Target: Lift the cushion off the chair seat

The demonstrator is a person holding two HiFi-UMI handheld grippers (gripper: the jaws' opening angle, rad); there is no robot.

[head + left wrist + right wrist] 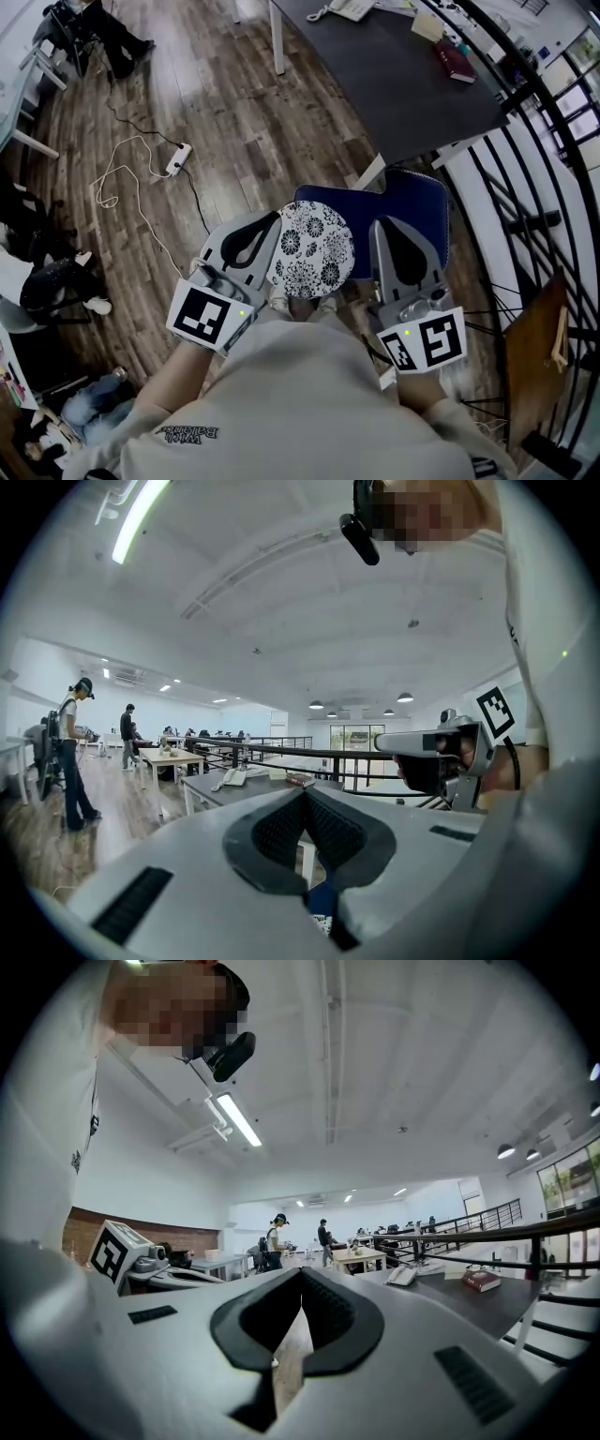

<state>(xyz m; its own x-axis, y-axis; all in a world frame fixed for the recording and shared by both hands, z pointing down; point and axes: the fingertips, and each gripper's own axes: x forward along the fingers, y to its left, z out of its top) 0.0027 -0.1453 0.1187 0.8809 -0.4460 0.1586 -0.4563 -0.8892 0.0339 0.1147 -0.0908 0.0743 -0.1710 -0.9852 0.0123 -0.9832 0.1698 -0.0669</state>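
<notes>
We see a dark table (403,75) at the far right. A red book (457,61) lies near its right edge and a white telephone (352,7) at its far end. On the wooden floor (225,94) to the left lies a white power strip (178,157), and its pale cable (138,197) loops further left. In the left gripper view we make out a black railing (281,753) beyond the table and a person (73,752) standing far left.
</notes>
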